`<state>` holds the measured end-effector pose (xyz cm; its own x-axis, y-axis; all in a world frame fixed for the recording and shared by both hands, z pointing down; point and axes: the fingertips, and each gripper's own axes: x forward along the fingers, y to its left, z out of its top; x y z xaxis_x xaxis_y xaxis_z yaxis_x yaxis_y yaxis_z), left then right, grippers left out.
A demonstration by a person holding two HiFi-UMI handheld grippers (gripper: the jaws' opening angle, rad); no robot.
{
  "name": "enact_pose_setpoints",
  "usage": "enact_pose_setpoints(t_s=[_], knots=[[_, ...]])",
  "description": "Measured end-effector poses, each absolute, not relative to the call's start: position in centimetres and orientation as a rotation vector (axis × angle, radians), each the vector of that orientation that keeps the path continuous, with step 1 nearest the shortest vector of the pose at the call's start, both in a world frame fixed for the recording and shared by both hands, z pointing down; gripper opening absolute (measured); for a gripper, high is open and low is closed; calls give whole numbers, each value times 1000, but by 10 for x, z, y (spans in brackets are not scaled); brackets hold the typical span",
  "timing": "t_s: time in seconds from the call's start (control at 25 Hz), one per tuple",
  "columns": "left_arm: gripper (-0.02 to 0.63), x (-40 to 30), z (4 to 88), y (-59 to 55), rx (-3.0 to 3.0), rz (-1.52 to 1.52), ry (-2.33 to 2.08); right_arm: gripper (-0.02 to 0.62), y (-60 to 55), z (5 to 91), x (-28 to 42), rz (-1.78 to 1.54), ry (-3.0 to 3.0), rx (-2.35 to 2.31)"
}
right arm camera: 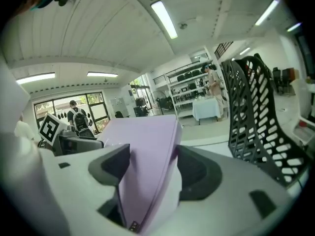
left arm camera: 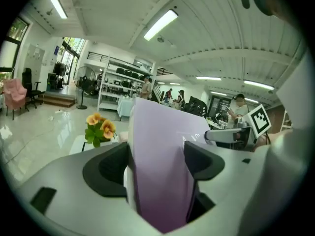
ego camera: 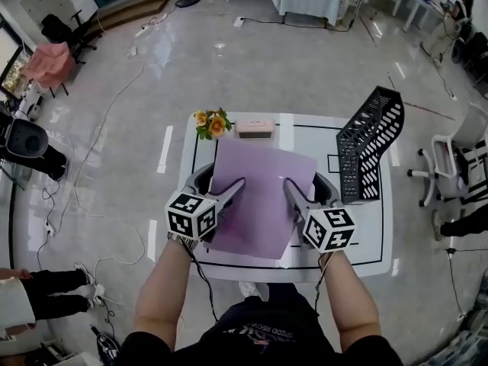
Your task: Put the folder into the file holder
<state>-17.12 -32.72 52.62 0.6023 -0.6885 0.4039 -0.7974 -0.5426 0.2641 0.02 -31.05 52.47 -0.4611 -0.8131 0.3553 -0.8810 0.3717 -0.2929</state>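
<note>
A lilac folder [ego camera: 263, 197] is held above the white table [ego camera: 374, 235], tilted up toward me. My left gripper [ego camera: 238, 183] is shut on its left edge and my right gripper [ego camera: 290, 185] is shut on its right edge. In the left gripper view the folder [left arm camera: 162, 166] stands pinched between the jaws; in the right gripper view the folder [right arm camera: 145, 166] is clamped the same way. The black mesh file holder [ego camera: 368, 143] stands upright at the table's right side, to the right of the folder, and shows as the file holder [right arm camera: 256, 127] close by in the right gripper view.
A small pot of orange flowers [ego camera: 213, 123] and a pink box [ego camera: 255, 128] sit at the table's far edge. A white chair [ego camera: 457, 158] stands right of the table. Cables run over the floor at left. People stand far off in the room.
</note>
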Motion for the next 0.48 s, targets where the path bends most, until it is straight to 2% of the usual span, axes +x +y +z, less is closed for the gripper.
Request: enact_pose_setpoints(t_s=[0.48], knots=[[364, -190, 466, -277, 2585, 216, -1269, 295, -255, 434, -21, 272, -2662, 1580]])
